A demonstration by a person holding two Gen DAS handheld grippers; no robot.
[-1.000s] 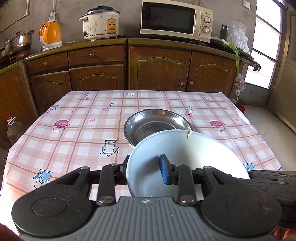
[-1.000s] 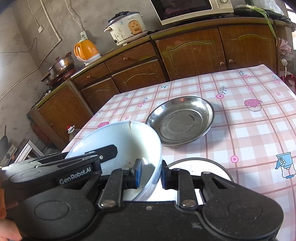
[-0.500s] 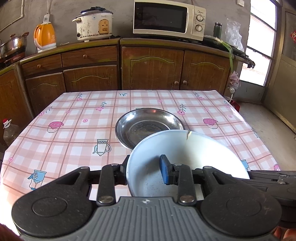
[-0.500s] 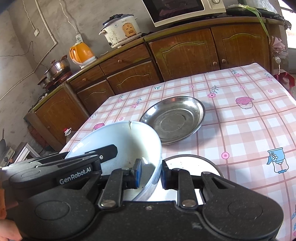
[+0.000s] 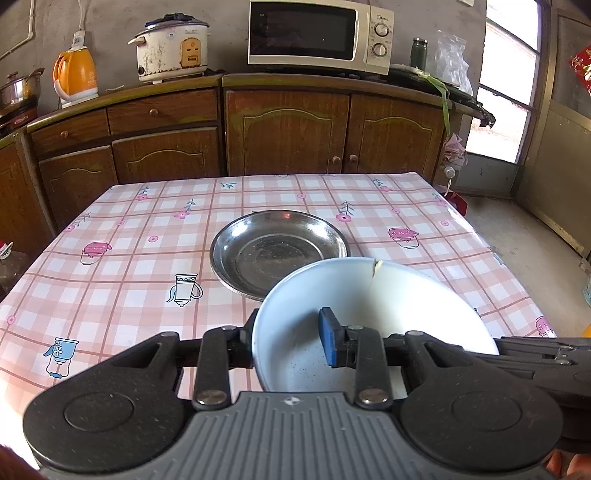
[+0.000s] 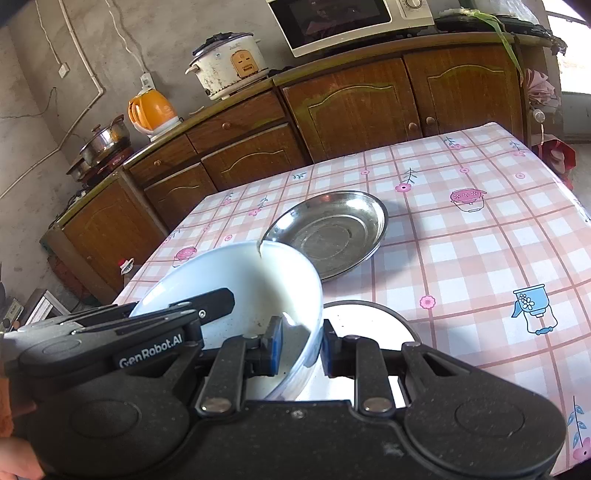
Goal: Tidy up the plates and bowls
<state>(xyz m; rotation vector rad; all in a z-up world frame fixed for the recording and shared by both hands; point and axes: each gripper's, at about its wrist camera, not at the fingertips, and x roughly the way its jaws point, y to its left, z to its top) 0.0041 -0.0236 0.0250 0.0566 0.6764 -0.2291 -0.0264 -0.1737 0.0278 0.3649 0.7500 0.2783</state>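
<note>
A white bowl [image 5: 369, 295] with a chipped far rim hangs tilted above the near part of the table. My left gripper [image 5: 288, 332] is shut on the bowl's left rim, one blue pad inside and the other finger outside. My right gripper [image 6: 301, 343] is shut on the same white bowl [image 6: 240, 280] at its right rim. Beyond the bowl, a shallow steel plate [image 5: 277, 251] lies mid-table; it shows again as the steel plate [image 6: 328, 232] in the right wrist view. A white plate with a dark rim [image 6: 373, 321] lies on the table under the bowl, partly hidden.
The table wears a pink checked cloth [image 5: 110, 277]; its right edge [image 5: 498, 254] drops to the floor. Behind stand wooden cabinets [image 5: 288, 133] carrying a microwave [image 5: 317, 35], a rice cooker [image 5: 170, 48] and an orange kettle [image 5: 75, 77].
Both grippers keep their hold on the bowl. The steel plate and the table have drifted left in both views, so the bowl has shifted slightly right.
</note>
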